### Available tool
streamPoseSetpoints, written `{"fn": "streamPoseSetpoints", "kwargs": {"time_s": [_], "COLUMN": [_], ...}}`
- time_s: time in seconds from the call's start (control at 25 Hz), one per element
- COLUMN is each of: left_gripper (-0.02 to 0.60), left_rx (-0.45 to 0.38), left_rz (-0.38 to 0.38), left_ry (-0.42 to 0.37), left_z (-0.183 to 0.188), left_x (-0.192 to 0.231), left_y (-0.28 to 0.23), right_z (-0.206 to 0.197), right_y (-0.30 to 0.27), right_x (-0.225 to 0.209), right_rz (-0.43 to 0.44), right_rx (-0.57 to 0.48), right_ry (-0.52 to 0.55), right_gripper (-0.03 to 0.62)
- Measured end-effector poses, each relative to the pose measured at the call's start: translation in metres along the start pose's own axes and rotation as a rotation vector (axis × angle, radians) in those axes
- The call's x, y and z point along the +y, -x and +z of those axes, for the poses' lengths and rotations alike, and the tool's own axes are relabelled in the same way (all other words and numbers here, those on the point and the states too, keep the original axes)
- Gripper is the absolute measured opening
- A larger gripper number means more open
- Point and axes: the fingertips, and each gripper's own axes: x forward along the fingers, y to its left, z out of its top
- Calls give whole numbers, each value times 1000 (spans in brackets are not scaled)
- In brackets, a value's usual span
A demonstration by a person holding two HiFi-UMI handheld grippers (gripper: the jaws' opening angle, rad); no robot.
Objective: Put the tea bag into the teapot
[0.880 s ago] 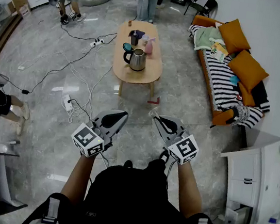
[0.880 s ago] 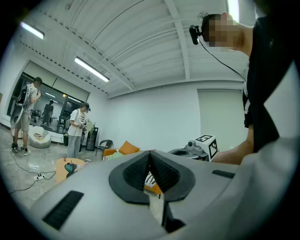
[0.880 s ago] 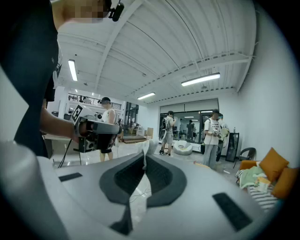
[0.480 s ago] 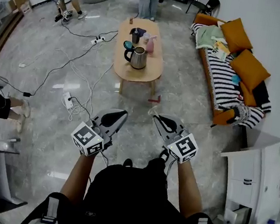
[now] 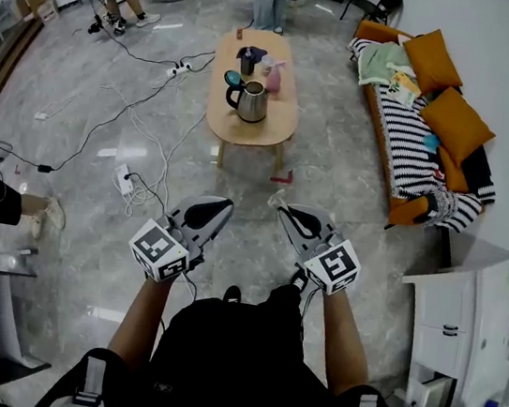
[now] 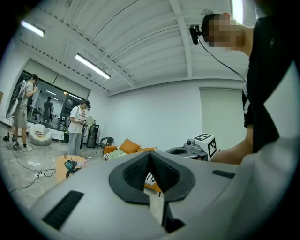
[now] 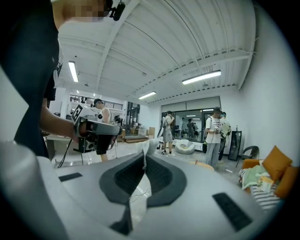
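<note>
A steel teapot (image 5: pixel 251 102) stands on the oval wooden table (image 5: pixel 269 136) across the floor from me. A teal lid (image 5: pixel 232 79), a pink cup (image 5: pixel 273 79) and a dark item (image 5: pixel 249 58) stand beside it. I hold both grippers at waist height, well short of the table. My right gripper (image 5: pixel 284 212) is shut on a small white tea bag (image 5: pixel 278 202), which pokes out between the pads (image 7: pixel 145 149). My left gripper (image 5: pixel 224 207) is shut with nothing in it, its pads (image 6: pixel 140 171) meeting at the tip.
Cables and a power strip (image 5: pixel 125 183) trail over the floor to the left of the table. A small red object (image 5: pixel 279 182) lies by a table leg. A sofa (image 5: pixel 424 147) with orange cushions lines the right wall, and a white cabinet (image 5: pixel 453 303) stands nearer. People stand at the far end.
Both grippers keep the same pose. The table has shifted slightly up in the head view, and the bystander at the left edge has moved.
</note>
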Motion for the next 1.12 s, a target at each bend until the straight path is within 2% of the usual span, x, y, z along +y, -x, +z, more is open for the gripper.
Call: {"fn": "streamPoseSetpoints", "kwargs": {"time_s": [0.28,0.52,0.84,1.12], "left_gripper": [9,9,9,9], "left_rx": [20,27,33,0], "left_rz": [22,62,135,243], "left_ry": [5,19,31,43], "left_z": [-3,-4,-5,3], "left_x": [5,13,14,16], "left_y": [-16,-44,-93,-124], "right_z": [-2,-4,-10,-19], "right_y": [-1,-4,-1,10], "right_x": [-14,-43,-88,-117], "right_rz": [28,75,181,293], "right_rx": [-12,-15,-18,7], "right_ry": [-23,-30,-37,-35], "right_gripper": [12,12,12,12]}}
